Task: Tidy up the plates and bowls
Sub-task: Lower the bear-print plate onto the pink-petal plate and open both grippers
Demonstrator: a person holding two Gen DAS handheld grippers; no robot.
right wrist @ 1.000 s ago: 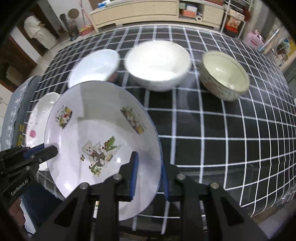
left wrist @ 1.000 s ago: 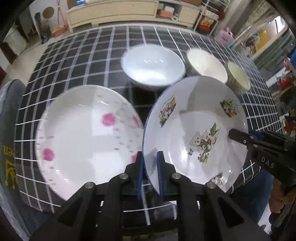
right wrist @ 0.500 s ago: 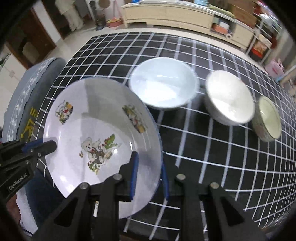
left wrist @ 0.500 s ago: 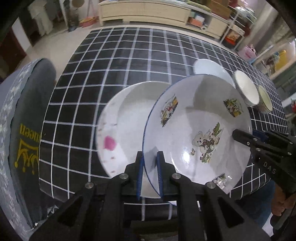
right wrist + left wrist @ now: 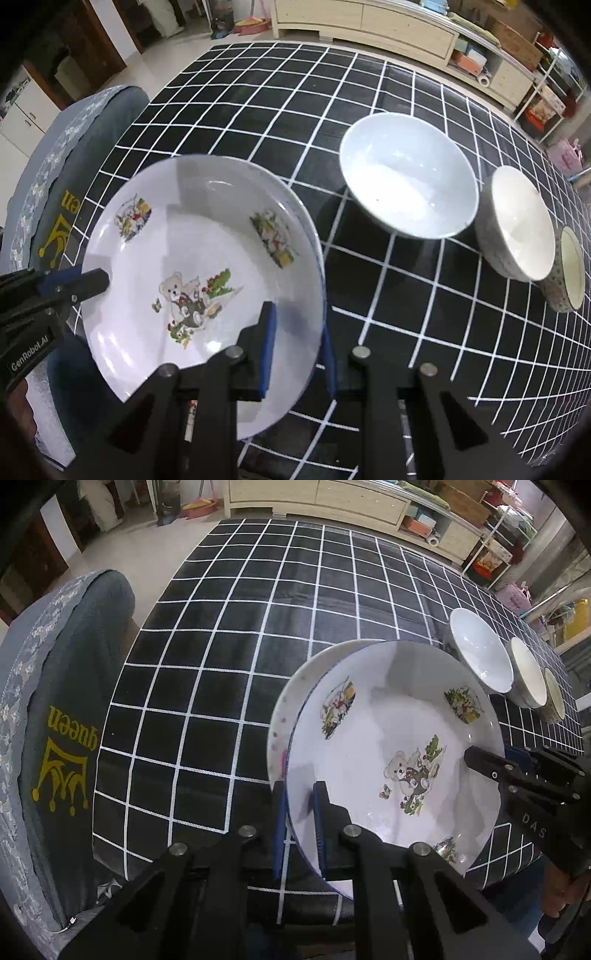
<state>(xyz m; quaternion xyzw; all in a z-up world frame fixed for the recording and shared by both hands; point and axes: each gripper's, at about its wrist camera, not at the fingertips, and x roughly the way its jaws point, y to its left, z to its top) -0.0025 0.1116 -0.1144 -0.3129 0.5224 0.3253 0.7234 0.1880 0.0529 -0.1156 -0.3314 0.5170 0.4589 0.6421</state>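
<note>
A white plate with a teddy-bear print (image 5: 391, 746) (image 5: 192, 258) is held by both grippers at opposite rims. My left gripper (image 5: 300, 823) (image 5: 85, 280) is shut on its left rim. My right gripper (image 5: 295, 332) (image 5: 491, 755) is shut on its right rim. Right under it lies a white plate with pink dots (image 5: 284, 701), of which only a left crescent shows; I cannot tell whether the two touch. Three bowls stand in a row to the right: a white bowl (image 5: 406, 177) (image 5: 480, 657), a cream bowl (image 5: 517, 221) (image 5: 528, 675) and a small speckled bowl (image 5: 570, 269) (image 5: 554, 698).
The table carries a black cloth with a white grid (image 5: 258, 609) (image 5: 406, 295). A chair with a grey cover and a gold crown print (image 5: 62, 720) (image 5: 66, 184) stands against the table's left edge. A long cabinet (image 5: 332, 498) runs along the far wall.
Both grippers have carried the bear plate to the left until it sits over the pink-dotted plate, which is now almost covered. The bowls now lie further right in both views.
</note>
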